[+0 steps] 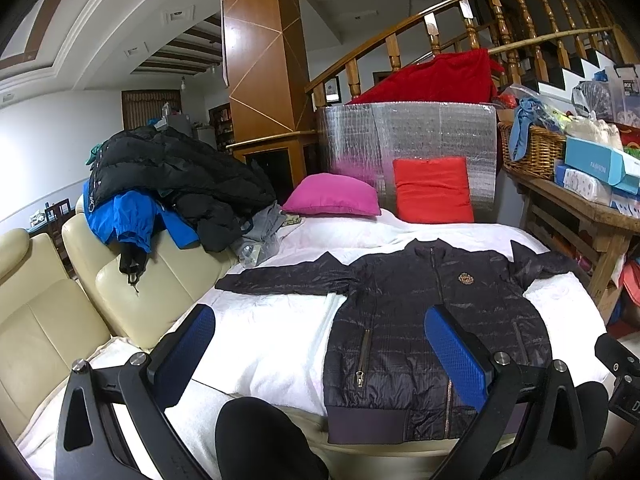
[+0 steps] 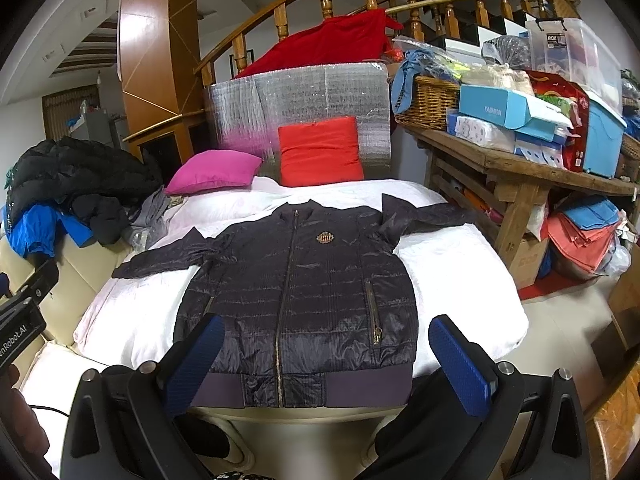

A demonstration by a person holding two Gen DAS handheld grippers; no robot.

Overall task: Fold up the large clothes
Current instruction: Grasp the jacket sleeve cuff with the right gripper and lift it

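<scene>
A dark navy quilted jacket [image 1: 436, 316] lies flat, front up and zipped, on a white-covered bed [image 1: 264, 332]. Both sleeves are spread out to the sides. It also shows in the right wrist view [image 2: 304, 292] with its hem at the near bed edge. My left gripper [image 1: 324, 348] is open and empty, held above the near bed edge, left of the jacket's middle. My right gripper [image 2: 324, 360] is open and empty, held above the jacket's hem.
A pile of dark and blue coats [image 1: 168, 184] lies on cream sofa seats [image 1: 48, 312] at the left. A pink cushion [image 1: 332, 196] and a red cushion [image 1: 432, 190] sit at the bed's far end. A cluttered wooden table [image 2: 520, 176] stands at the right.
</scene>
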